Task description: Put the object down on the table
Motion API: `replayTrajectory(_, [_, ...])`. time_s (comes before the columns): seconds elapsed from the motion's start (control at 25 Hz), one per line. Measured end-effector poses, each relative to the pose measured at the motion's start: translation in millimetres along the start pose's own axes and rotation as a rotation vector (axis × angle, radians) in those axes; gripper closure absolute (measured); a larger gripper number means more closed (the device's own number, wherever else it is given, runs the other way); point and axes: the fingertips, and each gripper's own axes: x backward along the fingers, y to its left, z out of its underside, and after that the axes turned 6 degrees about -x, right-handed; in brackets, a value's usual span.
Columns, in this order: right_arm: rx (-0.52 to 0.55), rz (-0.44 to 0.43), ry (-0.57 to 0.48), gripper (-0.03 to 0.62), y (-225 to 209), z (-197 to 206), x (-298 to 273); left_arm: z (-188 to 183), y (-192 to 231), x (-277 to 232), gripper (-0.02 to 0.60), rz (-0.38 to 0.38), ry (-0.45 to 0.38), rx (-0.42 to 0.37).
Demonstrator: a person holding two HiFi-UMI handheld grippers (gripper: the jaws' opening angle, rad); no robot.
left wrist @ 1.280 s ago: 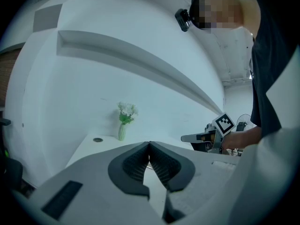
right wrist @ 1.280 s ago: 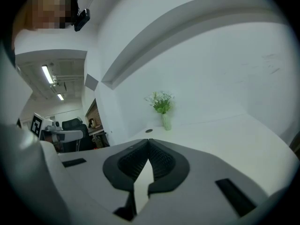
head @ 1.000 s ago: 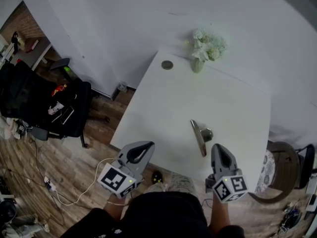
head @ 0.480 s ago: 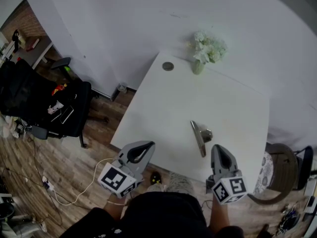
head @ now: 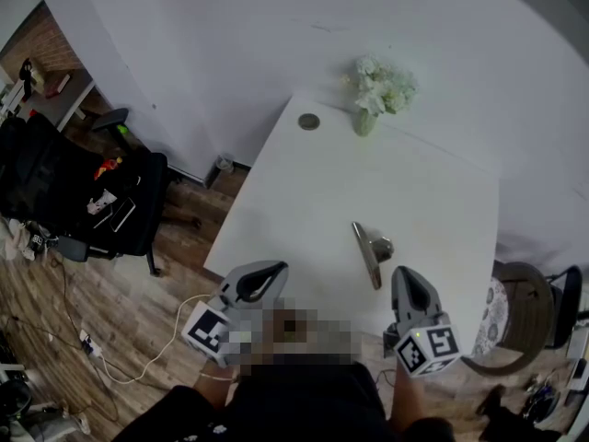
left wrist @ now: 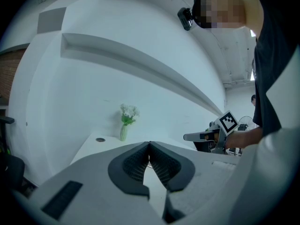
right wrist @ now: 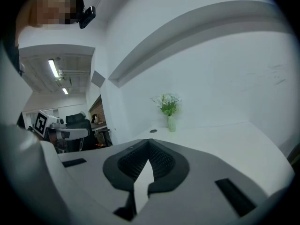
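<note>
Metal and slim, the object (head: 370,254) lies flat on the white table (head: 304,191); it sits just ahead of the right gripper (head: 406,276), a little to the left of its jaws, and touches neither gripper. The right gripper's jaws are clenched tip to tip with nothing between them. The left gripper (head: 271,271) is likewise pressed closed and empty, its jaws over the near edge of the table; the object is ahead of them and off to their right, clearly apart. Both grippers point roughly level across the table, side by side.

Far ahead of both pairs of jaws, at the far edge of the table, a vase of pale flowers (head: 377,90) stands upright against the white wall (head: 276,35); a small round disc (head: 309,122) lies near it, on its left. Off to the left of the left jaws a black chair (head: 120,201) stands on the wooden floor (head: 120,311).
</note>
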Motion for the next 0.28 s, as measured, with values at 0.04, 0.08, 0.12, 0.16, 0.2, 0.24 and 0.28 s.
replayTrajectory(0.04, [0.000,0.001,0.000,0.599,-0.5,-0.3,0.5,-0.2,-0.4,-0.3,0.583,0.002,-0.001,0.001])
replayTrajectory(0.08, [0.000,0.003,0.000,0.599,-0.7,-0.7,1.1,-0.6,-0.9,-0.6,0.583,0.004,-0.001,0.002])
replayTrajectory(0.12, [0.001,0.005,0.000,0.599,-0.8,-1.3,1.7,-1.0,-1.2,-0.8,0.583,0.007,-0.001,0.003])
replayTrajectory(0.16, [0.002,0.006,0.000,0.599,-0.7,-1.9,2.3,-1.4,-1.6,-1.1,0.583,0.009,-0.001,0.003])
replayTrajectory(0.2, [0.002,0.007,0.000,0.599,-0.7,-2.3,3.0,-1.8,-2.1,-1.2,0.583,0.011,0.000,0.003])
replayTrajectory(0.24, [0.003,0.008,0.000,0.599,-0.8,-2.7,3.6,-2.0,-2.7,-1.3,0.583,0.012,0.002,0.003])
replayTrajectory(0.28, [0.003,0.009,-0.001,0.599,-0.9,-3.1,4.3,-2.1,-3.4,-1.4,0.583,0.014,0.005,0.005])
